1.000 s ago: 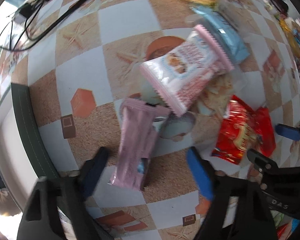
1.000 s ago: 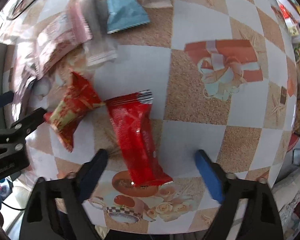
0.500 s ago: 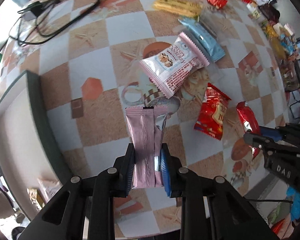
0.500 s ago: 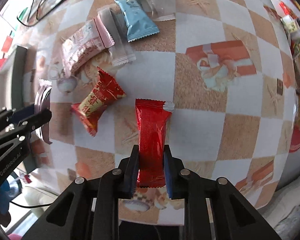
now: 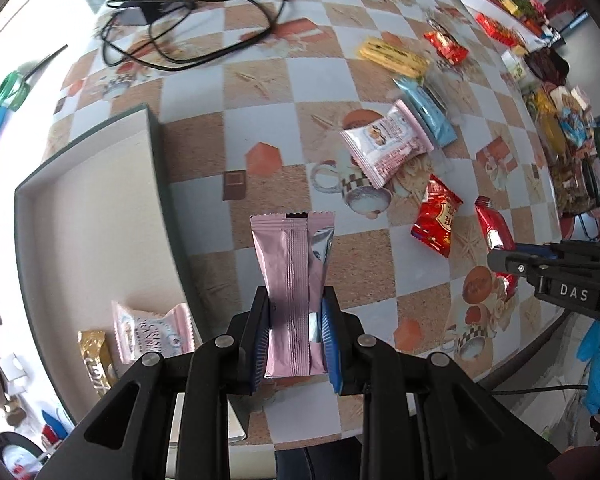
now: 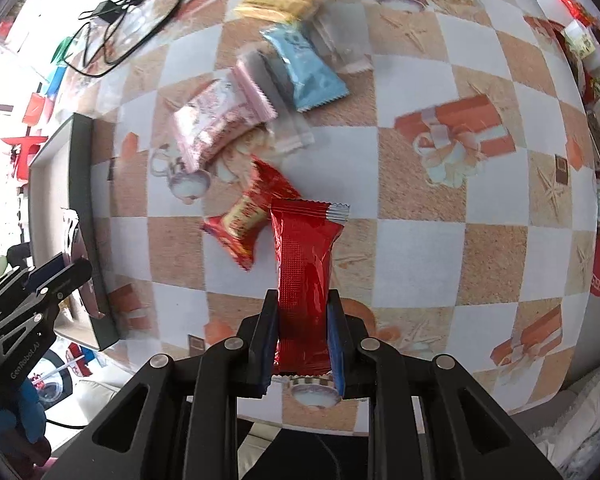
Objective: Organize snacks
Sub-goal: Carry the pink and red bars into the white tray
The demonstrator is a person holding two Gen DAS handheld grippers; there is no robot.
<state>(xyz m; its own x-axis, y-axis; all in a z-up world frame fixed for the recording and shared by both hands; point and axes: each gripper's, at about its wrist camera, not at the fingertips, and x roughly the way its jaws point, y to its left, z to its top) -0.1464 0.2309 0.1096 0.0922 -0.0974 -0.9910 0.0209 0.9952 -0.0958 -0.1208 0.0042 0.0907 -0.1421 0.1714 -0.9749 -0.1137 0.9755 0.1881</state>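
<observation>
Fingers [image 5: 294,336] on crinkled pink foil sachet [image 5: 292,280]

Bare checkered tablecloth [image 5: 292,120] between box [image 5: 156,160] and snack cluster [image 5: 388,148]; cable [image 5: 188,40] far beyond.

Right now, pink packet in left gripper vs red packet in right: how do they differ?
Colour: the pink packet is pale matte pink with a silvery panel; the red packet is glossy red.
Face: the pink packet shows its back seam; the red packet shows none.
Holder: the left gripper clamps the pink packet, the right gripper the red packet.
Shared: both are slim, gripped near the bottom end, lifted off the table.
</observation>
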